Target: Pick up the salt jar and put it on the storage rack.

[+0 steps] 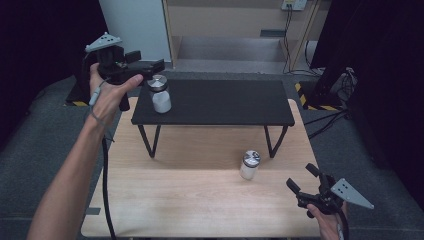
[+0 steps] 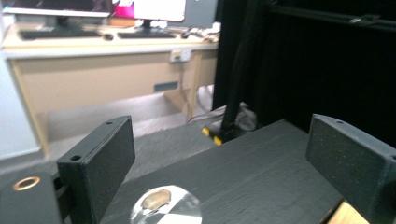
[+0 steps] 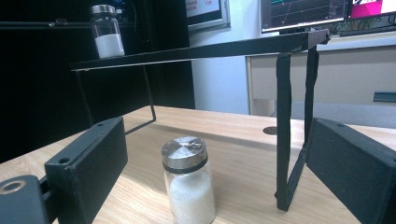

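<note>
Left gripper [image 1: 156, 66] wide open just beside jar [image 1: 160, 93] on black shelf [image 1: 215, 102] upper left, clear of glass; right gripper [image 1: 305, 180] wide, lower right, aimed at second jar [image 1: 249, 164] on table [image 1: 200, 195] for grab.

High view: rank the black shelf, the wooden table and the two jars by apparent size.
1. wooden table
2. black shelf
3. The shelf jar and table jar: near-identical, so not ranked.
</note>
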The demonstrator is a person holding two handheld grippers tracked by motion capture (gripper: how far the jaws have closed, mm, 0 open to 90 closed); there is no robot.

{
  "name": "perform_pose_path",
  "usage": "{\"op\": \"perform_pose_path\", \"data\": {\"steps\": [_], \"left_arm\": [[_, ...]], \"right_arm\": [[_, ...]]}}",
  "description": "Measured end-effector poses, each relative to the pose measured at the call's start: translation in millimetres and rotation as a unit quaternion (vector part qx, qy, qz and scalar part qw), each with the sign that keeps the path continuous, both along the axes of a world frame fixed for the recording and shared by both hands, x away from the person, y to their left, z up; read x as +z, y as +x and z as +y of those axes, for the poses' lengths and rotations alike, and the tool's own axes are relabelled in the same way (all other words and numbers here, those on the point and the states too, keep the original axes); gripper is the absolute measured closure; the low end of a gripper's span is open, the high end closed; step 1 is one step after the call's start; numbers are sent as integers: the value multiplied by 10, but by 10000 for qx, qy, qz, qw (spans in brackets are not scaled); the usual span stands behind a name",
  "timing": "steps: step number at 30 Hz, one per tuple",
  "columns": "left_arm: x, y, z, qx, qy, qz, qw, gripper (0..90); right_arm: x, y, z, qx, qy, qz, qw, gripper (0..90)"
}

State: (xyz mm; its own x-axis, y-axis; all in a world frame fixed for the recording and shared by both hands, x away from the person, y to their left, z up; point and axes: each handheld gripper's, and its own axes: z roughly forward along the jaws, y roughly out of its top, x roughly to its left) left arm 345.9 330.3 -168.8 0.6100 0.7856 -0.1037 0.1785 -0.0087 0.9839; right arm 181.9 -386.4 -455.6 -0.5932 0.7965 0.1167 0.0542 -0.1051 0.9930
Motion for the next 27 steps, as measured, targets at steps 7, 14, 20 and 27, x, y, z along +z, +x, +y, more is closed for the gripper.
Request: {"op": "perform_pose_path", "data": {"steps": [7, 14, 20, 27], "left_arm": [[-112, -93, 217, -792, 4, -383, 9961, 68], [-240, -189, 336, -1322, -41, -574, 9896, 73], [-402, -245, 402, -1749, -86, -745, 9817, 78], [-544, -330, 432, -2019, -39, -804, 9761, 79]], "right_arm": [[4, -8, 15, 5, -7, -8, 10000, 59], [8, -10, 26, 19, -24, 1, 10000, 59], [9, -7, 34, 25, -40, 13, 10000, 59], [7, -5, 38, 23, -52, 25, 10000, 59]]}}
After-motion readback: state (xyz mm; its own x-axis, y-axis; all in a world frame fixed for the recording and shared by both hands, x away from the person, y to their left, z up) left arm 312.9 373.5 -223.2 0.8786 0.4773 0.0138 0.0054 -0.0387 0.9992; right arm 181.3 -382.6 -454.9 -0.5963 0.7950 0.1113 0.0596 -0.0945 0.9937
